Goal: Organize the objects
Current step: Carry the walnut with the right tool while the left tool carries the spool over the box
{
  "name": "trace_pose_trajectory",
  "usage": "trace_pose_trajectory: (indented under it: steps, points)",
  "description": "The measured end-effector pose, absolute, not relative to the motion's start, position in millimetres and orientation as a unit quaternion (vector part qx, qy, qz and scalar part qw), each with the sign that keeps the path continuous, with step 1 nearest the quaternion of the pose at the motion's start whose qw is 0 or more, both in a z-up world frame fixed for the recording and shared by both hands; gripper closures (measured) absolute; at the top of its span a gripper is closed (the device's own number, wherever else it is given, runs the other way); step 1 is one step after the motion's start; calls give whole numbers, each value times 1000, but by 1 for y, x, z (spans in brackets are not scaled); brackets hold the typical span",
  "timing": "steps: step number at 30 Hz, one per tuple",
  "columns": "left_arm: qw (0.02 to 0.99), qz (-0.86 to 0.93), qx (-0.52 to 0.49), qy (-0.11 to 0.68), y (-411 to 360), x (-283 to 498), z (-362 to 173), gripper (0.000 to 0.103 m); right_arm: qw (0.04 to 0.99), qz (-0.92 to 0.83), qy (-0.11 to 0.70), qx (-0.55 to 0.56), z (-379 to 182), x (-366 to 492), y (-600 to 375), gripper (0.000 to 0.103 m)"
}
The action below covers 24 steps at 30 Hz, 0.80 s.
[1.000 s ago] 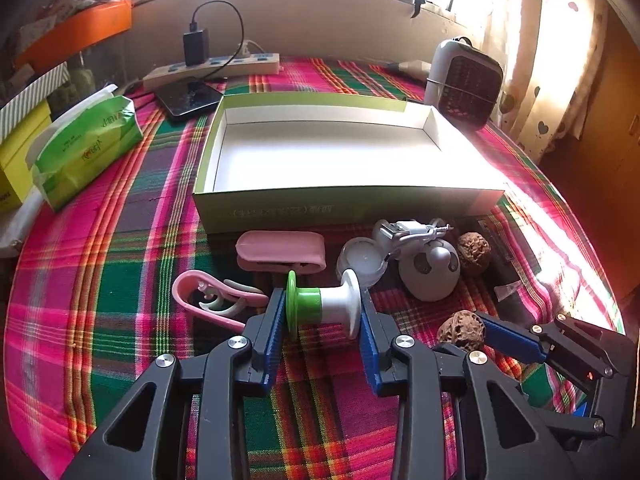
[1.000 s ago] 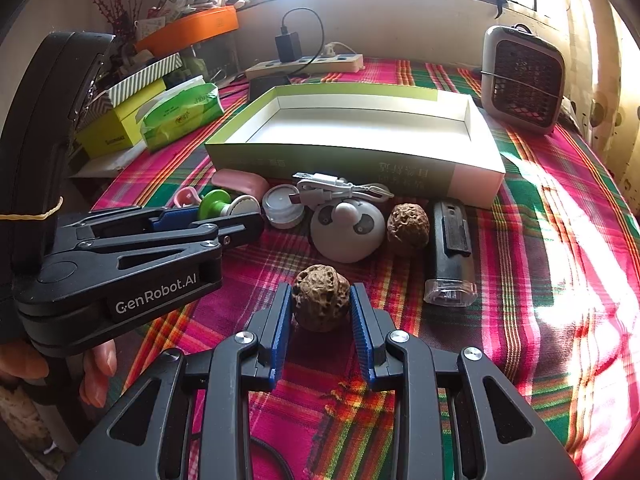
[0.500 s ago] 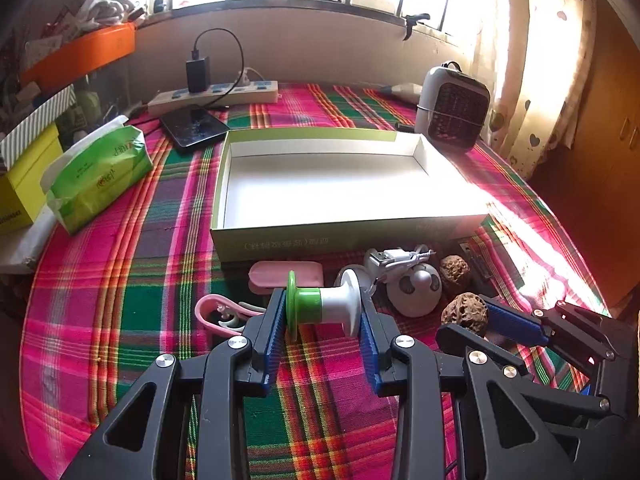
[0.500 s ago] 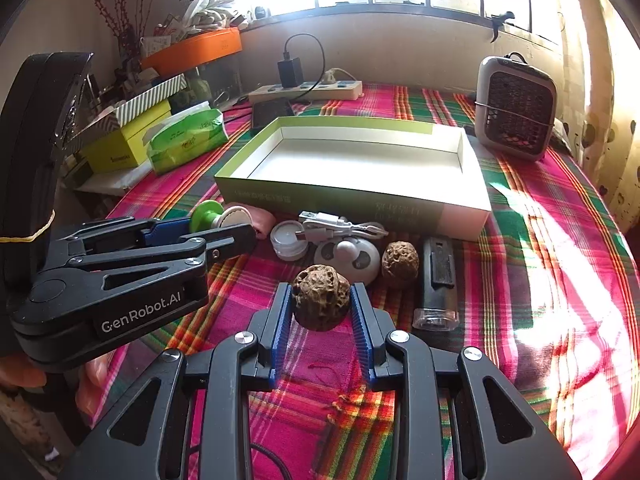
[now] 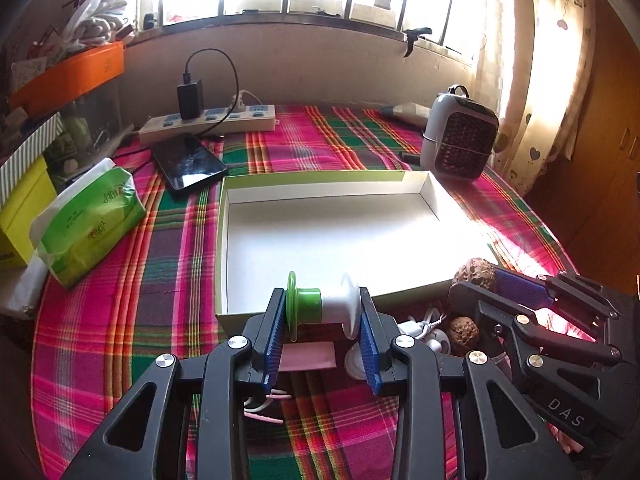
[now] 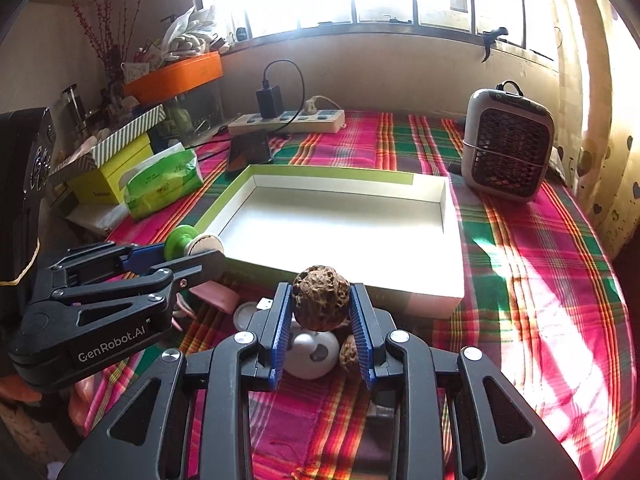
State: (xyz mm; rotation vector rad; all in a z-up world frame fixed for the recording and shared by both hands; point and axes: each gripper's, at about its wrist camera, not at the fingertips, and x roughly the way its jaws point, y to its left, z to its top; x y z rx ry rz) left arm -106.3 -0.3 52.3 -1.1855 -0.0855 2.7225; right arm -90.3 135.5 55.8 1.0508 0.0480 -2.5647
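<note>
left gripper (image 5: 323,338) clamped on green-white spool (image 5: 322,307) | right gripper (image 6: 320,334) clamped on walnut (image 6: 320,299) | both held up at near edge of empty box (image 6: 436,302) | step: carrying over | next, i reckon: move in over the box floor, lower, let go

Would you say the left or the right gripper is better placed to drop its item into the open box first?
Left, probably. The left gripper holds the green-and-white spool right at the box's near edge. The right gripper, shut on a walnut, looks set slightly farther back.
</note>
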Motion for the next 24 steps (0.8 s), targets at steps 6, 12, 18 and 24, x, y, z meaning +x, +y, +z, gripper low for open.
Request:
trace_pose_trajectory:
  steps: [6,12,18,24]
  points:
    - [79,913,-400,-25,-3,-138,51,72,182,-905,18,384,56,-126,132,72]
    - [72,908,-412,-24,-7,-170,45,71,177,-894,13,412,47,-165,127,72]
    - [67,903,-424,-20,-8,-197,38,71,172,-887,19,428,41,-194,122,72]
    - [69,897,-436,-10,-5,-214,28,72,167,-881,23,442,33,-213,117,72]
